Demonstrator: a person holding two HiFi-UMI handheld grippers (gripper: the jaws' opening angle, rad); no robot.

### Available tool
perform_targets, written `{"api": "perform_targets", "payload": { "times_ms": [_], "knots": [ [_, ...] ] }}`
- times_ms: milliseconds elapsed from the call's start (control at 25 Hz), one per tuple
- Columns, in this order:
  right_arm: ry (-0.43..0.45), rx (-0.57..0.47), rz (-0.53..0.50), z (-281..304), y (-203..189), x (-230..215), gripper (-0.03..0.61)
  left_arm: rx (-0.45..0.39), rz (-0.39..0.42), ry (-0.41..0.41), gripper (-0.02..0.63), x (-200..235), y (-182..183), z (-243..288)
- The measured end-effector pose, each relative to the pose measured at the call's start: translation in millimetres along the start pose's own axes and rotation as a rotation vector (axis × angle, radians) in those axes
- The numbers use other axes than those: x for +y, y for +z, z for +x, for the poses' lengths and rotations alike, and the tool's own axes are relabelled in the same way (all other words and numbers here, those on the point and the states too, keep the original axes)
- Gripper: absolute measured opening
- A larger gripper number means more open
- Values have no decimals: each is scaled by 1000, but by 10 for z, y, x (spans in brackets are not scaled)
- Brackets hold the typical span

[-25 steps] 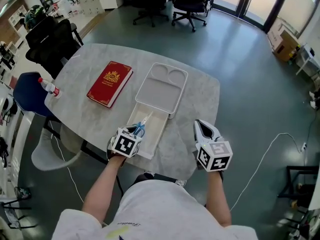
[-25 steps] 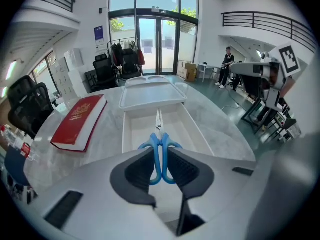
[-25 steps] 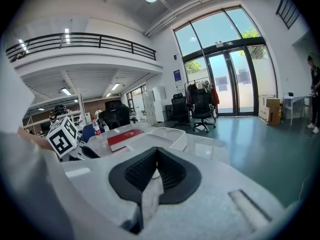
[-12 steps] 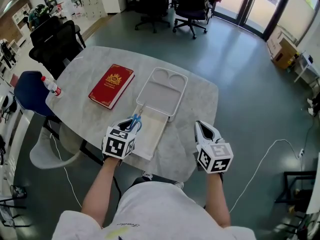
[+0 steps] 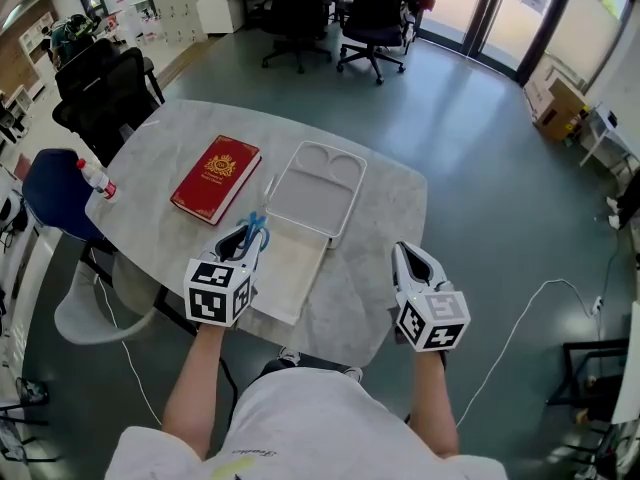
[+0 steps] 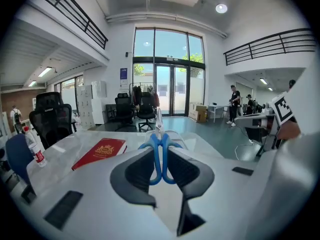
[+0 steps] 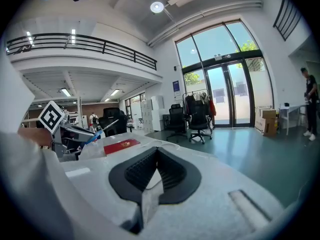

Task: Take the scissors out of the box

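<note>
While aloft, scissors (image 6: 159, 152) in hand-held gripper (image 5: 246, 239).

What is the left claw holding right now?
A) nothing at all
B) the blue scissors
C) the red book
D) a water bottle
B: in the left gripper view, the left claw is shut on the blue handles of the scissors, whose blades point away from it. The red book lies apart on the table.
</note>
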State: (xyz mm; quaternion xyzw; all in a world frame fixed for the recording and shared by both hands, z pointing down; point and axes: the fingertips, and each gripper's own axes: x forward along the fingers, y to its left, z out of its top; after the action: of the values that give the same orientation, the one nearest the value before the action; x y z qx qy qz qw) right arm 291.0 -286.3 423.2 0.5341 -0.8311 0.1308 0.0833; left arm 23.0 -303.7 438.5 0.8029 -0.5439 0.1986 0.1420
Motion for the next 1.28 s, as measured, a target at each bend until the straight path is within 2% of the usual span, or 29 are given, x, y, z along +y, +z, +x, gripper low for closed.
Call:
{"api": "perform_targets", "payload": {
  "times_ms": [200,360,1280],
  "knots": [
    [-21,-19,-14,-52,62,-42,6,-81,-25,8,81,7,156,-83],
    [-35,-22,-26,-74,79,-68,6,-109,-43,12,81,12,180,-94],
    [-65,-20,-18,-92,71,-195,6,-80,-57,-15,81,-64,97,81]
  ]
}}
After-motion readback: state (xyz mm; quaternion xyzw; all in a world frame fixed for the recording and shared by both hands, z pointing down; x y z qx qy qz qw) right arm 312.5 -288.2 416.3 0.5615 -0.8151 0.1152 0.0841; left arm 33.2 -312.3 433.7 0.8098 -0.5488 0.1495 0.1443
